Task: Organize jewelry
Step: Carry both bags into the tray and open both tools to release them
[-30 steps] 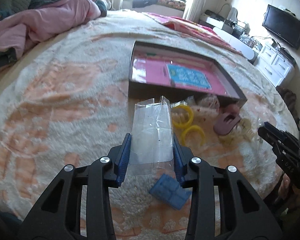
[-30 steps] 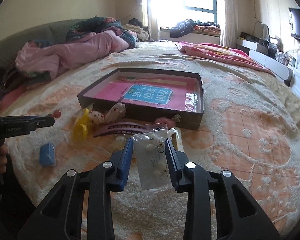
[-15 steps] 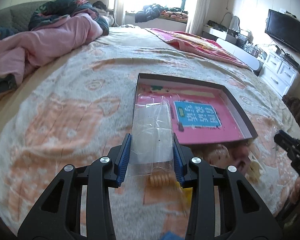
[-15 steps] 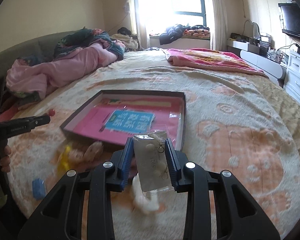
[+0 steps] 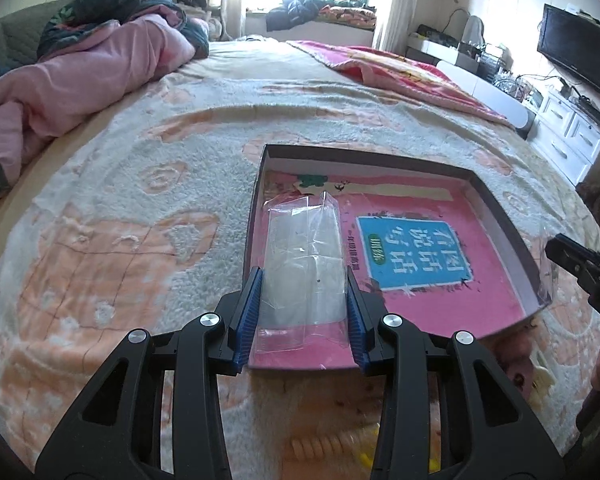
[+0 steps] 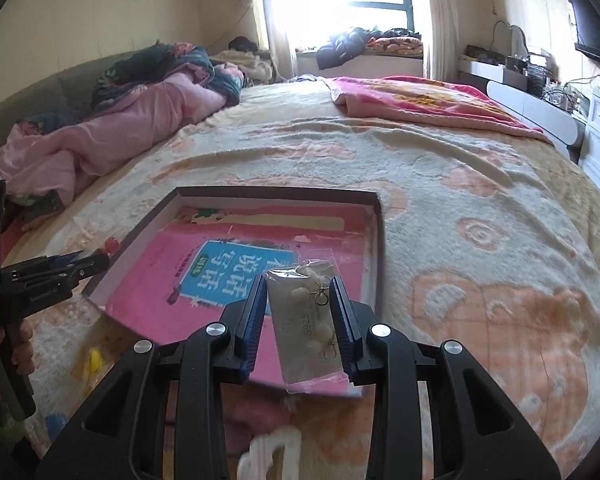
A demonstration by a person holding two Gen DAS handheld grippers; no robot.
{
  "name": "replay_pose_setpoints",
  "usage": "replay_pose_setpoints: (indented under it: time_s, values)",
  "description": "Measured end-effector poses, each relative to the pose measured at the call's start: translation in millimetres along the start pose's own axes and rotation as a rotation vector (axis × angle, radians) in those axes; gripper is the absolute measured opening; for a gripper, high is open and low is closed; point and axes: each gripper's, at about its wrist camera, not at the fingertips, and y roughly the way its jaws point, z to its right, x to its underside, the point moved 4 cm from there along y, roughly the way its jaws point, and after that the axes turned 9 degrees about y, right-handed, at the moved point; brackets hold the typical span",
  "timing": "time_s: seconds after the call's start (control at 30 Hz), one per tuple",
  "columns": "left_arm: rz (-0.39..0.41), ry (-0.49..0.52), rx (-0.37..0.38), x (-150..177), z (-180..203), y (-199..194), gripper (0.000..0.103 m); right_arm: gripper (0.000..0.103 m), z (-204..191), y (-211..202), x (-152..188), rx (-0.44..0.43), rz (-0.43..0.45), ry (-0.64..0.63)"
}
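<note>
Carried forward from above the loose trinkets to over the shallow box (image 5: 500, 216). Left gripper (image 5: 303, 312) clamped on empty clear sleeve (image 5: 304, 264), right gripper (image 6: 299, 324) clamped on bagged earrings (image 6: 306, 320). Likely ready to drop both inside.

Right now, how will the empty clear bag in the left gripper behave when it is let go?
The clear bag is probably floppy: its top edge creases above the left gripper. It looks empty, so likely very light and may drift off the box.
</note>
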Motion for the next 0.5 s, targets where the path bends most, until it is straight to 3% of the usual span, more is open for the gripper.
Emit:
replay_pose_setpoints:
  time_s: [0.5]
  values:
    - [-0.085, 0.089, 0.007, 7, 8, 35, 0.031, 0.031, -7, 71, -10, 0.043, -0.133, -0.034]
